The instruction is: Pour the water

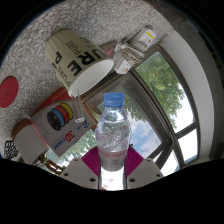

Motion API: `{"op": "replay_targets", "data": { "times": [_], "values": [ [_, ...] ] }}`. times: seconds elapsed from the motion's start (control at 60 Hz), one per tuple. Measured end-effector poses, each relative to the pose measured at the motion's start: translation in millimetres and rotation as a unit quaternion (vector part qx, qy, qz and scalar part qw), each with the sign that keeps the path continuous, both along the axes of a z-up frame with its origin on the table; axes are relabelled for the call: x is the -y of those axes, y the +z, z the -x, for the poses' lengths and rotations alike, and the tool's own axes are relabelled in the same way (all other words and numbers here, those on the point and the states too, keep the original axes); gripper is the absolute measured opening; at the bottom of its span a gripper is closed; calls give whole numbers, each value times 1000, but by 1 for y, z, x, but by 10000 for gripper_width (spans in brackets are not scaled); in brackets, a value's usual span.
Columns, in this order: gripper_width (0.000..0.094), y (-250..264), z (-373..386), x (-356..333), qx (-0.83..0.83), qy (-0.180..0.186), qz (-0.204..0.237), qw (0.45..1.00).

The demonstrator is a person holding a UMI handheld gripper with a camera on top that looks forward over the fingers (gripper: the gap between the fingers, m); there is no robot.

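The water bottle (pixel 113 135) is clear, glossy plastic with a smooth light-blue plastic cap (pixel 114 99). It stands between the gripper (pixel 113 172) fingers, whose magenta pads (pixel 92 160) look matt. Beyond it, the paper cup (pixel 80 62) is matt white with printed letters. A second clear bottle (pixel 132 48) shines glossily. The speckled worktop (pixel 30 45) looks like smooth stone

I'm seeing a clear bottle (pixel 113 135) with a light blue cap (pixel 114 99), sitting between the magenta pads (pixel 93 160). Beyond it, a white paper cup (pixel 78 65) is showing dark lettering and a gold band. Left, a box (pixel 58 120) is showing multicoloured rings.
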State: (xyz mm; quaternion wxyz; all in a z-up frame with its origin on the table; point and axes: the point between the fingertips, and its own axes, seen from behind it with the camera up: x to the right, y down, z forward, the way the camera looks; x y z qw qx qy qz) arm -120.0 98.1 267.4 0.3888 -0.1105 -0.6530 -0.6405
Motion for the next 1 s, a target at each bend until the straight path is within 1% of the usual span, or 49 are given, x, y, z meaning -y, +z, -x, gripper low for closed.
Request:
{"op": "replay_targets", "data": {
  "times": [0.067, 0.117, 0.167, 0.2, 0.233, 0.267, 0.317, 0.383, 0.4, 0.45, 0.517, 0.533, 0.567, 0.633, 0.667, 0.683, 0.717, 0.75, 0.85, 0.917, 0.983, 1.0],
  "values": [
    [277, 25, -8, 4, -60, -3, -4, 998],
    [276, 55, -13, 7, -139, 0, -1, 990],
    [276, 87, -25, 14, -243, -4, 3, 970],
    [277, 107, -35, 20, -324, -4, 10, 946],
    [276, 127, -50, 25, -402, 5, 19, 915],
    [276, 141, -58, 36, -486, 16, 33, 873],
    [276, 153, -73, 46, -606, 28, 61, 793],
    [275, 147, -93, 52, -728, 34, 105, 677],
    [276, 142, -94, 58, -753, 36, 110, 648],
    [277, 128, -111, 54, -815, 40, 144, 560],
    [278, 95, -128, 54, -870, 31, 174, 460],
    [278, 79, -122, 57, -880, 26, 172, 442],
    [278, 61, -137, 48, -891, 20, 183, 415],
    [278, 11, -149, 41, -907, -14, 206, 367],
    [277, -12, -151, 39, -909, -24, 217, 354],
    [276, -33, -135, 42, -911, -28, 216, 350],
    [277, -46, -144, 39, -908, -35, 227, 350],
    [276, -74, -133, 44, -908, -50, 229, 348],
    [276, -127, -134, 39, -900, -84, 242, 352],
    [276, -159, -127, 39, -901, -93, 250, 342],
    [280, -186, -127, 40, -896, -108, 260, 344],
    [281, -176, -125, 43, -897, -89, 255, 349]
  ]
}}
